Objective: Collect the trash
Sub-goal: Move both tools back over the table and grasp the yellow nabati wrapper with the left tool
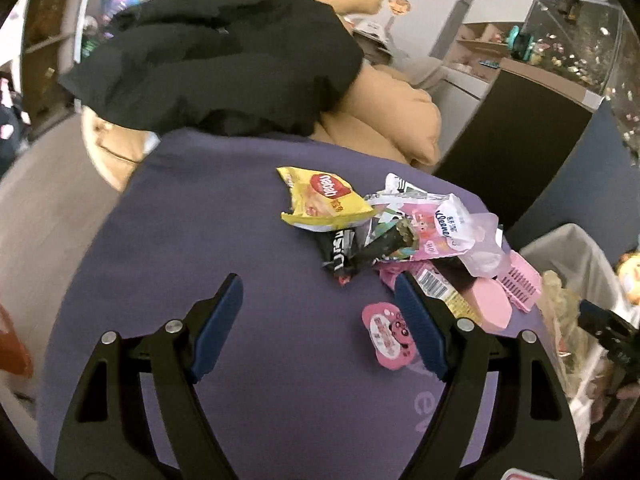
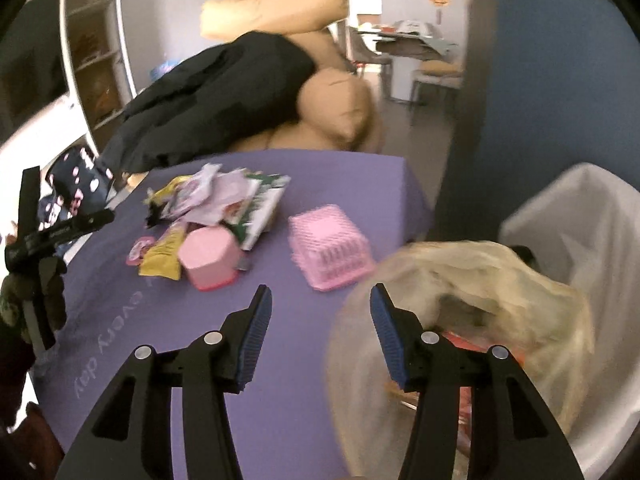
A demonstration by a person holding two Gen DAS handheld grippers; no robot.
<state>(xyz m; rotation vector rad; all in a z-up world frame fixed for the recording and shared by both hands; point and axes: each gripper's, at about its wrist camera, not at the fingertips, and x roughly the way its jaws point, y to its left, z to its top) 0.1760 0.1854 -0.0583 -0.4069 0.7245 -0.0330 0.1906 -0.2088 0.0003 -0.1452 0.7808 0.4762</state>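
Lying upturned, pink basket (image 2: 330,248) empty.

Left wrist: sits behind its own fingers, tilted down over the purple bed cover (image 1: 200,220), close to the wrapper pile (image 1: 400,232); faces the tan cushions (image 1: 400,120)
Right wrist: same downward tilt, nearer the cover's right edge, over the trash bag (image 2: 500,280)
Shared: cover, wrapper pile, pink basket (image 2: 332,248), black garment (image 2: 208,100), cushions

A purple-covered table (image 1: 224,240) bears a wrapper heap (image 1: 384,224), pink basket (image 2: 330,248) and black garment (image 1: 216,56).
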